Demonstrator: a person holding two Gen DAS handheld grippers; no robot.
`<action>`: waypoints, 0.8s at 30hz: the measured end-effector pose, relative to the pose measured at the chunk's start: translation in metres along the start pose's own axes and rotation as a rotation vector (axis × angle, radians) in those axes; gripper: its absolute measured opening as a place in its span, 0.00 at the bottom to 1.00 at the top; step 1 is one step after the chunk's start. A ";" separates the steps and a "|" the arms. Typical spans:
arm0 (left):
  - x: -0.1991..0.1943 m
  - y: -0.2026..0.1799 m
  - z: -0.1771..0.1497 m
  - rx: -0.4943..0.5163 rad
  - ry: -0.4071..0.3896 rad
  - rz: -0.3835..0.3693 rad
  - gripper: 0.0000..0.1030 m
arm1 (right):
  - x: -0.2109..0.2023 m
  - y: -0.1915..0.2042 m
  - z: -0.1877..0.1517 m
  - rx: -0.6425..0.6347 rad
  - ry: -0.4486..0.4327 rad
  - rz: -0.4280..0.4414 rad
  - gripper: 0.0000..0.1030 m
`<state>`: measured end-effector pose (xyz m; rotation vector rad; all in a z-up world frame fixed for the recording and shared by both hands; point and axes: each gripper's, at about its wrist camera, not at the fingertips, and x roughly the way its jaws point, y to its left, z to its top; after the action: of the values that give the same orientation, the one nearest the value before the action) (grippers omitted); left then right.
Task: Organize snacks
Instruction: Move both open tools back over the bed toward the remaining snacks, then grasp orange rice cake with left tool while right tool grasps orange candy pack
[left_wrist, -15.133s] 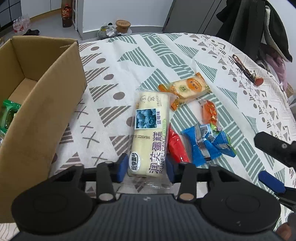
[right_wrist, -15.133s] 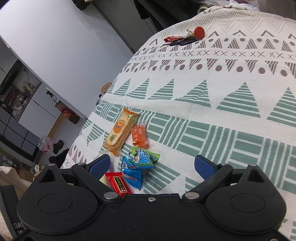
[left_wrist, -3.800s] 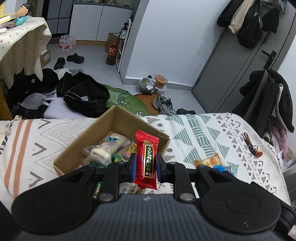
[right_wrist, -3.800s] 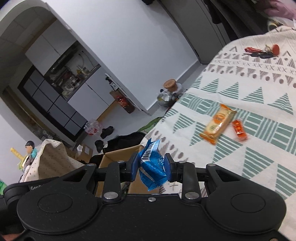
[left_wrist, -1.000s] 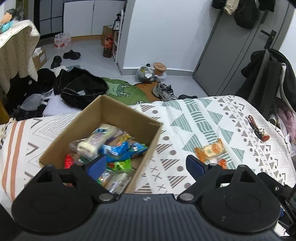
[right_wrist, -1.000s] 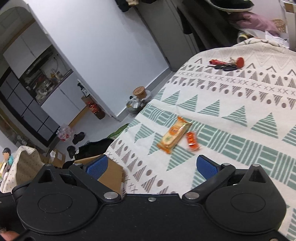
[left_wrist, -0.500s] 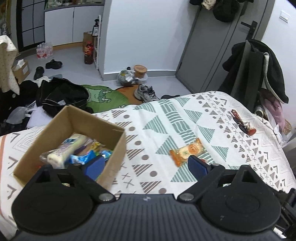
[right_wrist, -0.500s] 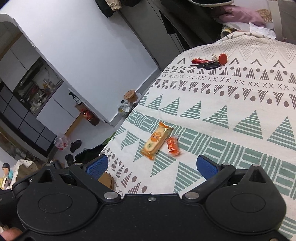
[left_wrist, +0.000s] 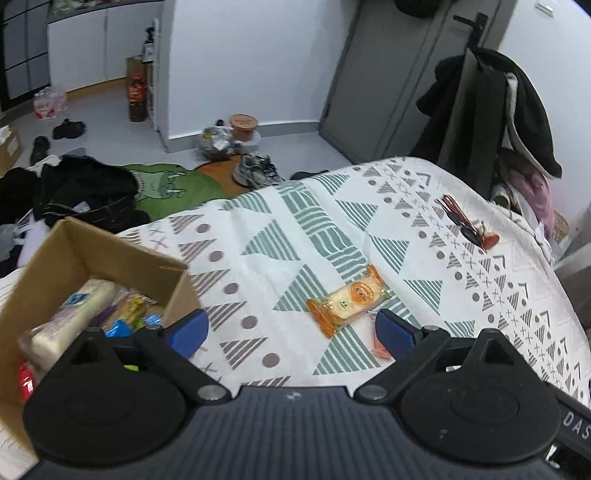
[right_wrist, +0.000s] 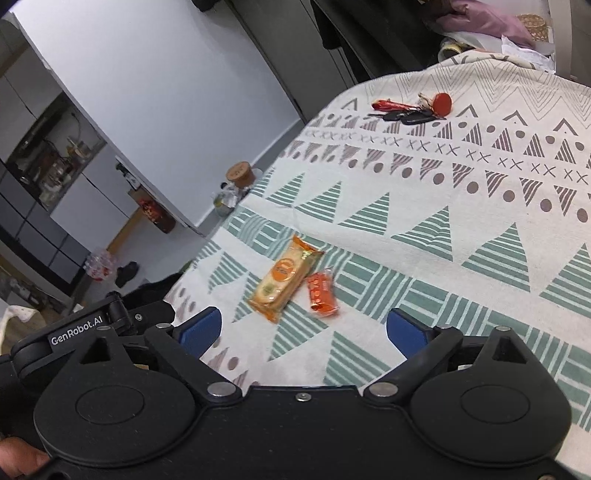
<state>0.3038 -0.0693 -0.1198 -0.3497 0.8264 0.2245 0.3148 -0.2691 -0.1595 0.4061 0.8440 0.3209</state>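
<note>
Both grippers have swung away from the cardboard box (left_wrist: 110, 254) toward the last snacks; the left gripper (left_wrist: 291, 330) and right gripper (right_wrist: 304, 328) hang with blue pads spread wide, holding nothing; just ahead lie the long orange packet (right_wrist: 284, 282) and small orange-red packet (right_wrist: 322, 293), side by side, mid-cloth on the patterned tablecloth (right_wrist: 480, 206); the box, full of snacks, sits at its left edge; a key bunch (right_wrist: 410, 109) rests near the far edge
</note>
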 end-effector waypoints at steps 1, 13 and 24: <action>0.004 -0.001 0.000 0.012 0.003 -0.005 0.94 | 0.003 -0.001 0.001 0.002 0.005 -0.005 0.94; 0.074 -0.013 0.006 0.126 0.063 -0.075 0.93 | 0.057 -0.007 0.007 -0.019 0.064 -0.031 0.74; 0.117 -0.011 0.012 0.100 0.074 -0.132 0.86 | 0.112 -0.014 0.008 -0.048 0.116 -0.037 0.52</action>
<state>0.3921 -0.0677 -0.1977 -0.3187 0.8803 0.0477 0.3922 -0.2356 -0.2346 0.3287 0.9544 0.3318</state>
